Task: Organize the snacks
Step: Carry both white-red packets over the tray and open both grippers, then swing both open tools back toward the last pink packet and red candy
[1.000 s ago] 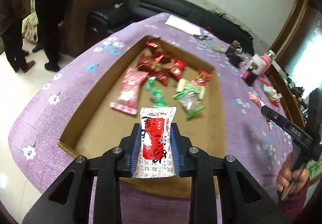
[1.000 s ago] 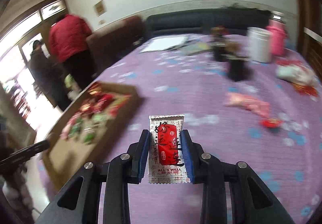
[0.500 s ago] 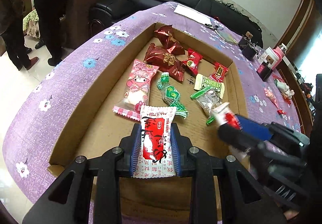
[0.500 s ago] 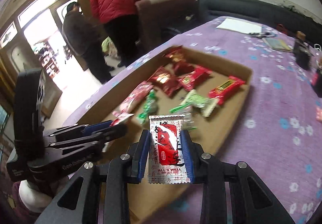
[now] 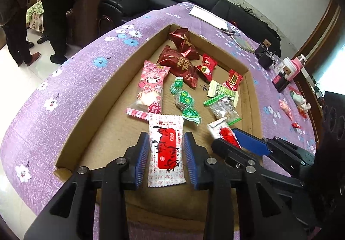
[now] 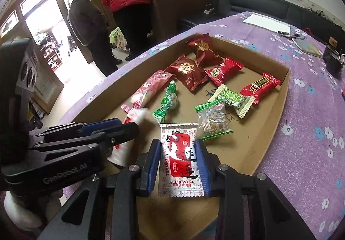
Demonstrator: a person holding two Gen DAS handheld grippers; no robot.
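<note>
we judge task mostly done: about ten snacks already in cardboard tray (image 5: 103, 108); few strays remain on purple cloth (image 5: 286, 108). left gripper (image 5: 166, 153) and right gripper (image 6: 178, 166) jaws just easing apart, white-red sachets (image 5: 166, 150) (image 6: 180, 160) between them over tray (grip looks slack). wrappers glossy, crinkly, flat.
</note>
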